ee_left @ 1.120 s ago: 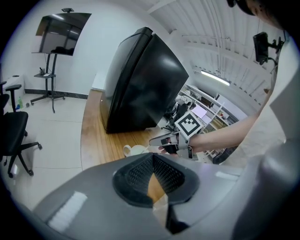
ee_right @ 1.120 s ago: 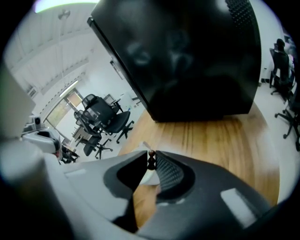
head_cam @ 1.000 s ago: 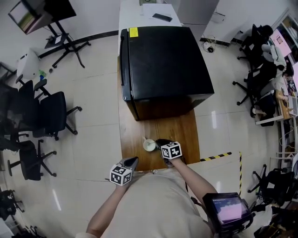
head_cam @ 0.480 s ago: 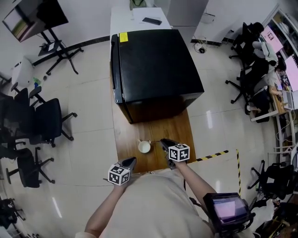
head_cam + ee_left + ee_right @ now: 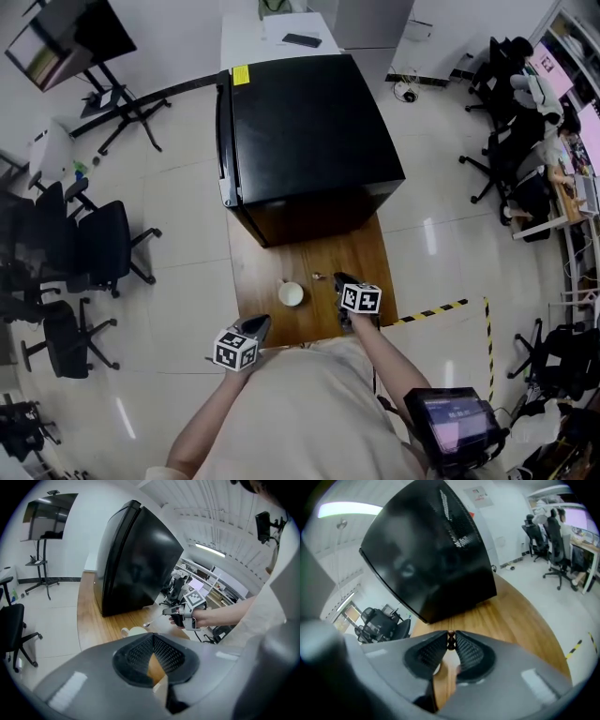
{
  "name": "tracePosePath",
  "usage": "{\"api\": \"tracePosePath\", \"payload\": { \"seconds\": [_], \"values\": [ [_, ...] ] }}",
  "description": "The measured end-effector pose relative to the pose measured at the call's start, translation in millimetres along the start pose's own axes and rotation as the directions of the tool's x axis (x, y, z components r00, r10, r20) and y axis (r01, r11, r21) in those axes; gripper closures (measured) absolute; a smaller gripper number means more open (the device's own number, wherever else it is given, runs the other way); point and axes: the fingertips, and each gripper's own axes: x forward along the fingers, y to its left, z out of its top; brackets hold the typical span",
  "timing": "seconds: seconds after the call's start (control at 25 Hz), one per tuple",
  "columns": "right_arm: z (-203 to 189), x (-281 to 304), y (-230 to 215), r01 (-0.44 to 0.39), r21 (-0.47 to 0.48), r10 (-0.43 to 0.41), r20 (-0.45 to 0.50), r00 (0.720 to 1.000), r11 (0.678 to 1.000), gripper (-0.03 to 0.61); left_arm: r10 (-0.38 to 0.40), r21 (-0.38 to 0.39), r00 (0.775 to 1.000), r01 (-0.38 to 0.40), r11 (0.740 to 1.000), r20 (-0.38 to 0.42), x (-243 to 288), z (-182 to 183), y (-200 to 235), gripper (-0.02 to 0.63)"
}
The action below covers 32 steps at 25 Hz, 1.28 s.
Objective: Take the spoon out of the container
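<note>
A white cup (image 5: 291,293) stands on the wooden table (image 5: 262,272), also seen in the left gripper view (image 5: 133,631). My right gripper (image 5: 338,278) is shut on the handle of a small metal spoon (image 5: 323,276), held just right of the cup and outside it. The left gripper view shows the spoon (image 5: 151,623) sticking out level from the right gripper (image 5: 169,612), its bowl above the table beside the cup. In the right gripper view the handle's end (image 5: 450,638) is pinched between the tips (image 5: 450,641). My left gripper (image 5: 262,322) hovers at the table's near edge, shut and holding nothing (image 5: 153,639).
A big black cabinet (image 5: 309,131) fills the far half of the table, close behind the cup. A white table with a dark phone (image 5: 302,40) stands beyond it. Office chairs (image 5: 84,244) are on the floor to the left, and yellow-black tape (image 5: 436,310) to the right.
My right gripper has moved right, away from the cup, taking the spoon with it. The left gripper has stayed at the near edge.
</note>
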Motion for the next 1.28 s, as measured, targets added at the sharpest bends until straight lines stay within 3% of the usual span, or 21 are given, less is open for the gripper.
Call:
{"api": "tracePosePath", "payload": {
  "seconds": [0.36,0.6,0.88,1.28],
  "values": [
    [-22,23,-35,0.106,0.189,-0.118,0.055,0.991,0.976,0.526,0.051,0.012,0.999,-0.050,0.999,-0.006,-13,8,11,0.614],
    [-52,23,-52,0.184,0.142,-0.189,0.021,0.982,0.973,0.520,0.049,0.064,0.997,-0.045,0.997,-0.054,-11,-5,2,0.614],
    [-85,26,-57,0.221,0.259,-0.213,-0.058,0.975,0.940,0.515,0.034,0.084,0.997,-0.028,0.996,-0.070,-11,-6,1,0.614],
    [-106,29,-53,0.270,0.225,-0.252,-0.108,0.962,0.936,0.511,0.031,0.105,0.996,-0.022,0.994,-0.088,-16,-17,7,0.614]
  ]
}}
